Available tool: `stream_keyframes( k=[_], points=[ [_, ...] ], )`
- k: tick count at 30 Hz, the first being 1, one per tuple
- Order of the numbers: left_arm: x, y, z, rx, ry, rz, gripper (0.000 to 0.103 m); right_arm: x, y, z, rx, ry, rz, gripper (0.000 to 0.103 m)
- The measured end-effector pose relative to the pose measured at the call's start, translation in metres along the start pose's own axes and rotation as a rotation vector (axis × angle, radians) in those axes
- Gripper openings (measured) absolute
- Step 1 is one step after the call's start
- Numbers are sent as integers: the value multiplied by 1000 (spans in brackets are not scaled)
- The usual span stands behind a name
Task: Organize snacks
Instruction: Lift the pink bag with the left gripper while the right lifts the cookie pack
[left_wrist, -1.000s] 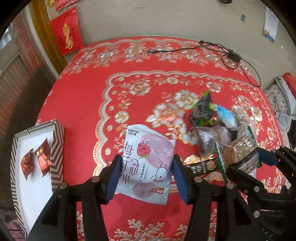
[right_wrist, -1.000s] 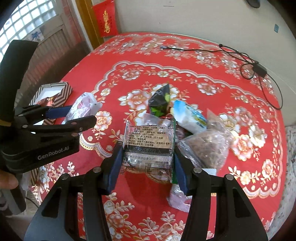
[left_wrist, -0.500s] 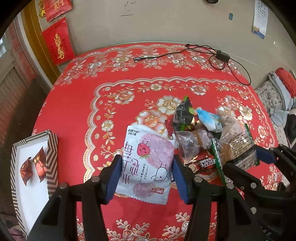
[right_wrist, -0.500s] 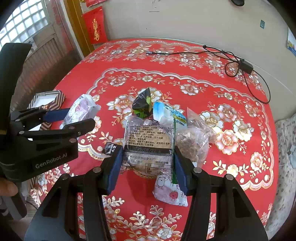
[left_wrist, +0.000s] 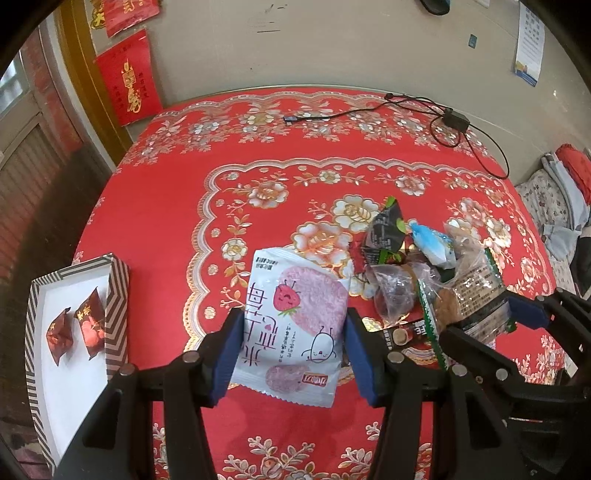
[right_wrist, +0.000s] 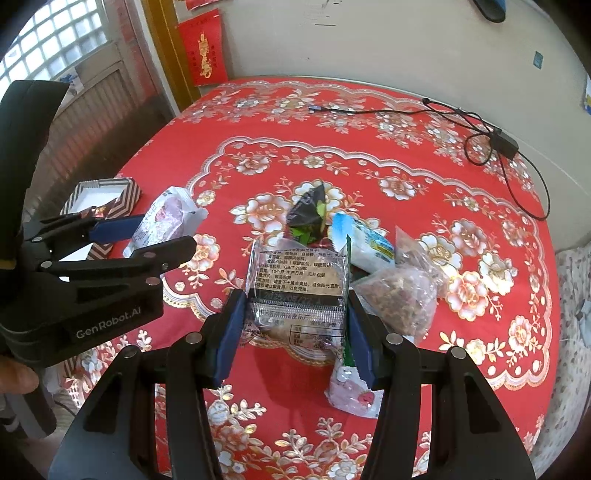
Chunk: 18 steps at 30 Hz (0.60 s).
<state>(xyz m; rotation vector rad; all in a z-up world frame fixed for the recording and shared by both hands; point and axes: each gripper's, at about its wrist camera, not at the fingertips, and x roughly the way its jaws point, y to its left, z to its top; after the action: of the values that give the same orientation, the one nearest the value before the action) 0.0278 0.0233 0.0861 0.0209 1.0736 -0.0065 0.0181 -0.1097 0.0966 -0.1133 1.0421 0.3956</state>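
Pink strawberry packet (left_wrist: 295, 325), clear biscuit packet (right_wrist: 297, 291), both held aloft

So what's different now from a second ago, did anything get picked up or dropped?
Nothing was grabbed or dropped. Both grippers rose and pulled back from the snack pile, which looks smaller and farther. The left gripper still clamps the strawberry packet, the right gripper the clear biscuit packet. The striped tray keeps its two red packets.

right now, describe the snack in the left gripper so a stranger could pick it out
Over the red floral tablecloth, right of the striped tray, the left gripper clamps a white packet. Unlike the piled snacks, it shows pink rounds and a cartoon strawberry.
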Motion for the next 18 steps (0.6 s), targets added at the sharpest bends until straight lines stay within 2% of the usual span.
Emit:
stream_keyframes(
  k=[18],
  points=[
    [-2, 48, -5, -85, -3, 41, 57, 16, 45, 22, -90, 8, 51, 52]
  ],
)
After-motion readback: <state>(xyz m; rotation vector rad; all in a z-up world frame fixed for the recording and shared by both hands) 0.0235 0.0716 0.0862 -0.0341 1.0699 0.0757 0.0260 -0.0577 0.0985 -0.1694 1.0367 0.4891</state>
